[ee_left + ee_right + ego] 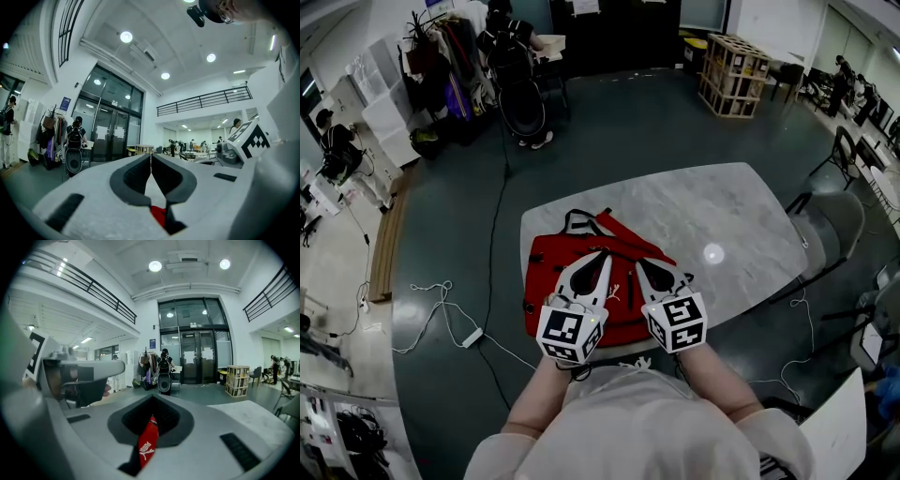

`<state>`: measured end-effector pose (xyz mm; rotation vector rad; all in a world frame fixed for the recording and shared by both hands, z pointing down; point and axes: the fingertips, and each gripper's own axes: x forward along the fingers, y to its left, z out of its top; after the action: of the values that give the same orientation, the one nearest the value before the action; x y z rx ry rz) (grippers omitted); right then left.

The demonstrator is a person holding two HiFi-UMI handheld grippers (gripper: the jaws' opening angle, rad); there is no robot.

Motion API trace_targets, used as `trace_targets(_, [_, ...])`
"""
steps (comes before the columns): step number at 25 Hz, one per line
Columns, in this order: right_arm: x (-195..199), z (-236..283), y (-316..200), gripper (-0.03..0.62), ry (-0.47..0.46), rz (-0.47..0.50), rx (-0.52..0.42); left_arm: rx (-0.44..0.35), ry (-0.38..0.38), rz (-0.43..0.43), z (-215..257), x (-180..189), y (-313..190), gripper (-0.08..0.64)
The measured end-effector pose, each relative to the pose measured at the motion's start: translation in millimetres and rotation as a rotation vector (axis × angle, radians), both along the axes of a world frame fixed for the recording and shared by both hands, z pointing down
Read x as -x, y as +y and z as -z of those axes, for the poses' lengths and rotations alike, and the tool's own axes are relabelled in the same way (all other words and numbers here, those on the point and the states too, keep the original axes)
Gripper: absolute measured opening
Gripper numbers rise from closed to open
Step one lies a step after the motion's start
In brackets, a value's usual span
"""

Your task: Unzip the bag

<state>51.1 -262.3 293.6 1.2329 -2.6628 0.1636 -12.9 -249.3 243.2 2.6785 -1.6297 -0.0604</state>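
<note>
A red bag (551,274) with dark straps lies flat on the marble table (722,211), at its near left part. Both grippers hover over the bag's near half, side by side and pointing away from me. My left gripper (605,254) (151,157) has its tips pressed together; a bit of red bag (160,214) shows through the gap lower down, and nothing is seen between the tips. My right gripper (641,263) (151,399) is shut on a narrow red pull tab (146,442) with a white logo, which runs down between its jaws.
A grey chair (839,225) stands at the table's right side. A wooden crate (733,73) and a clothes rack (450,56) with a person near it are far back. A white cable (441,314) lies on the floor at the left.
</note>
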Motion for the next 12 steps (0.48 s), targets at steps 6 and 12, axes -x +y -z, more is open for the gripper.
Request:
trace_targets(6, [0, -6, 1, 0.028, -0.015, -0.006, 0.028, 0.000, -0.003, -0.006, 0, -2, 3, 0.023])
trace_targets(12, [5, -13, 4, 0.028, 0.012, 0.005, 0.019, 0.009, -0.004, 0.000, -6, 0, 2, 0.023])
